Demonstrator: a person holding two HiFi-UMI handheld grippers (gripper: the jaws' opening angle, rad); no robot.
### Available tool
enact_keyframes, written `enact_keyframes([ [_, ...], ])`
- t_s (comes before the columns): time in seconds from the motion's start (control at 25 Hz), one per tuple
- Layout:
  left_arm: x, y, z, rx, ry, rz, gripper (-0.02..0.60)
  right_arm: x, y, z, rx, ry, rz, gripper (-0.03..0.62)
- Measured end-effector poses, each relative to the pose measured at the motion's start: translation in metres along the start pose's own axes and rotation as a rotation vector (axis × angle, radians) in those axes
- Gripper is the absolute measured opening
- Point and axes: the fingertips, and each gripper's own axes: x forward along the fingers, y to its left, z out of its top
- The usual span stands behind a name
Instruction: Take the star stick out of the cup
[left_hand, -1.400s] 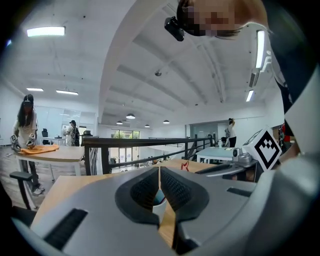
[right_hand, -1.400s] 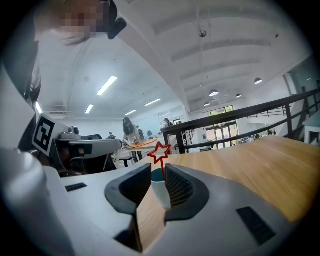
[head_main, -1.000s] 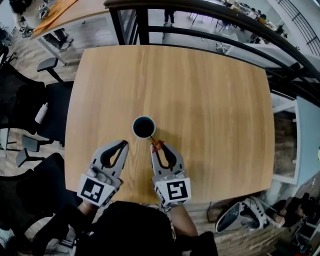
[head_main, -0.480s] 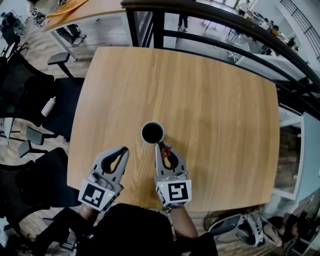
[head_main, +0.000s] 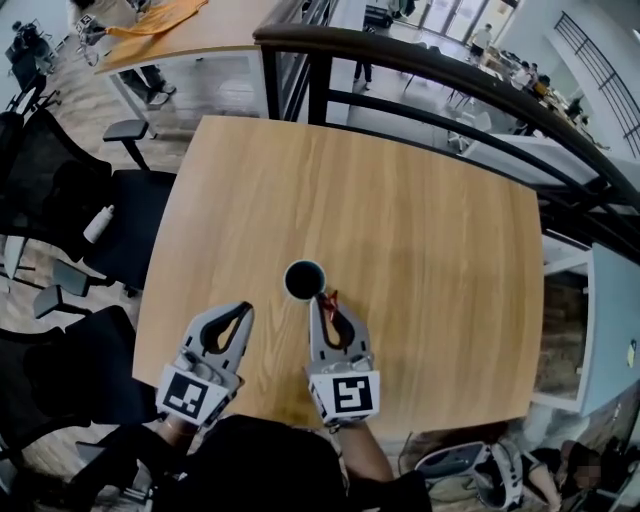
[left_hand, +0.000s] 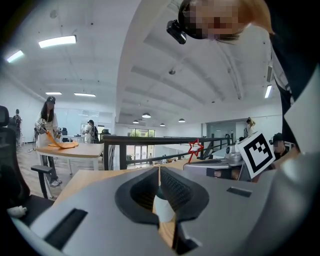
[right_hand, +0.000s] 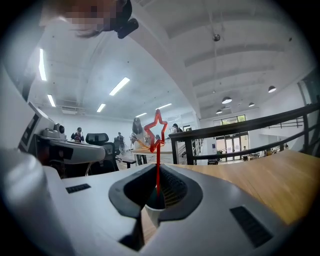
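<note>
We are at the 6 o'clock edge of a broad wooden table (head_main: 420, 250), reading the clock on the head view with 12 straight ahead. A dark railing (head_main: 450, 85) curves past the table's far side from 12 to 3 o'clock. Black office chairs (head_main: 60, 190) stand off the table around 9 o'clock.

Both grippers are low over the near part of the table, side by side and apart from each other. The left gripper (head_main: 243, 312) sits at about 7 o'clock from the cup, and its tips point toward 1 o'clock. In its own view its jaws are pressed together with nothing between them. The right gripper (head_main: 322, 302) sits at about 5 o'clock from the cup, with its tips just beside the rim. Its jaws are clamped on the thin red shaft of the star stick.

The cup (head_main: 287, 281) stands upright near the table's middle, a little toward us, with a white wall and a dark inside.

The star stick (head_main: 330, 298) stands upright in the right gripper's jaws, just outside the cup's rim at 4 o'clock. Its red outlined star (right_hand: 156, 131) rises above the jaws. Its lower end is hidden behind the jaws, so we cannot tell whether it has cleared the cup.
</note>
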Motion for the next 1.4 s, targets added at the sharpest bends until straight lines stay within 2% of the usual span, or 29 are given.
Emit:
enact_keyframes([
  [0.56, -0.023, -0.009, 0.040, 0.014, -0.025, 0.008, 0.023, -0.030, 0.023, 0.083, -0.036, -0.109, 0.014, 0.029],
  [0.96, -0.033, -0.022, 0.061, 0.030, -0.085, -0.027, 0.023, -0.049, 0.044, 0.117, -0.084, -0.144, 0.040, 0.029],
  [1.16, -0.038, -0.029, 0.068, 0.027, -0.073, -0.032, 0.023, -0.058, 0.048, 0.129, -0.096, -0.157, 0.040, 0.029],
  [1.4, -0.041, -0.036, 0.077, 0.049, -0.112, -0.050, 0.023, -0.067, 0.050, 0.144, -0.101, -0.185, 0.036, 0.029],
])
